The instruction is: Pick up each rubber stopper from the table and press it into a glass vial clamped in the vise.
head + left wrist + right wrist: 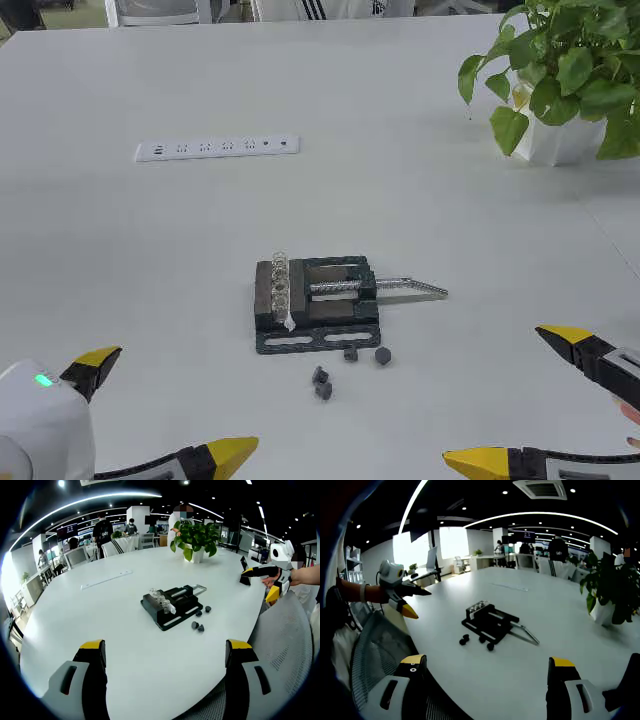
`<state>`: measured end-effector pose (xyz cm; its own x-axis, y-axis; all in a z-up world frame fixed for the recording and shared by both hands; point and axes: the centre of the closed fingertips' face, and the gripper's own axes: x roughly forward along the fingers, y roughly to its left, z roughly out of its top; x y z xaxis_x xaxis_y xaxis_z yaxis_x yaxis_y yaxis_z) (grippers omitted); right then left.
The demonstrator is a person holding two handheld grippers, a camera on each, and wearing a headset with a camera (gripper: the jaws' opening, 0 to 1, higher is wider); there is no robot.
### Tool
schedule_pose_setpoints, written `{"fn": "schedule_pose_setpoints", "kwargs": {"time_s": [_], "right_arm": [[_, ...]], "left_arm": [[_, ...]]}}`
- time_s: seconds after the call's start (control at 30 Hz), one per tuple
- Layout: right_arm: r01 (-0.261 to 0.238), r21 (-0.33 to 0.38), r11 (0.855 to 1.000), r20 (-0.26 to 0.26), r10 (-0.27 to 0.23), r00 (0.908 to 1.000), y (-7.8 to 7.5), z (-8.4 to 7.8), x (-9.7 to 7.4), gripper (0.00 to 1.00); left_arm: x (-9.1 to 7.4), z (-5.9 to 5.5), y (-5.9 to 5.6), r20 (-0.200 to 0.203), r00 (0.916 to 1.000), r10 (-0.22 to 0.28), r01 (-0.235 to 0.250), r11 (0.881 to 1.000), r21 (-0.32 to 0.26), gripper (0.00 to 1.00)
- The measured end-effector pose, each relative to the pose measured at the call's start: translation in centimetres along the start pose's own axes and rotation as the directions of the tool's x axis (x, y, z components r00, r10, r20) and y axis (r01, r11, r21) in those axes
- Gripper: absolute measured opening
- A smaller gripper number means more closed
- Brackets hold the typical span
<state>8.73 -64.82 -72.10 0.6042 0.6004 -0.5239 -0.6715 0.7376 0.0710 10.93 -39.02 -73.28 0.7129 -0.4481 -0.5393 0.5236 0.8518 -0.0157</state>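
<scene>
The white table (420, 200) spread wide in front of me. A potted plant (570, 60) in a white pot stood at its far right corner in the head view.

I held my left gripper (165, 405) low at the near left edge with its yellow-tipped jaws wide apart and nothing between them. My right gripper (518, 398) was at the near right, also spread open and empty. Both hung well short of the work. In the left gripper view, my jaws framed the whole setup from a distance.

A white power strip (217, 148) lay flat on the far left of the table, well apart from everything else.

The black vise (330, 310) sat near the middle of the table, its screw handle pointing to the right in the head view. A short row of glass vials (280, 285) stood upright, clamped at the vise's left end. They were too small and clear for me to count, or to see whether any was plugged.

Four dark rubber stoppers (350, 353) lay loose on the table just in front of the vise. Two were close against its near edge. The other two sat together a little nearer to me.
</scene>
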Motion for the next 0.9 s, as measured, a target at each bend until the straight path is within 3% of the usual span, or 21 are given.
{"fn": "schedule_pose_setpoints", "kwargs": {"time_s": [0.53, 0.9], "right_arm": [[0.024, 0.009, 1.000, -0.002, -0.024, 0.9997, 0.5, 0.0, 0.7, 0.99], [-0.001, -0.028, 1.000, -0.051, -0.001, 0.9987, 0.3, 0.3, 1.8, 0.99]], "left_arm": [[-0.1, -0.1, 0.0, -0.003, 0.9996, -0.028, 0.028, 1.000, 0.011, 0.99], [0.1, -1.0, 0.1, -0.001, 0.9992, -0.040, 0.040, 0.999, -0.005, 0.99]]}}
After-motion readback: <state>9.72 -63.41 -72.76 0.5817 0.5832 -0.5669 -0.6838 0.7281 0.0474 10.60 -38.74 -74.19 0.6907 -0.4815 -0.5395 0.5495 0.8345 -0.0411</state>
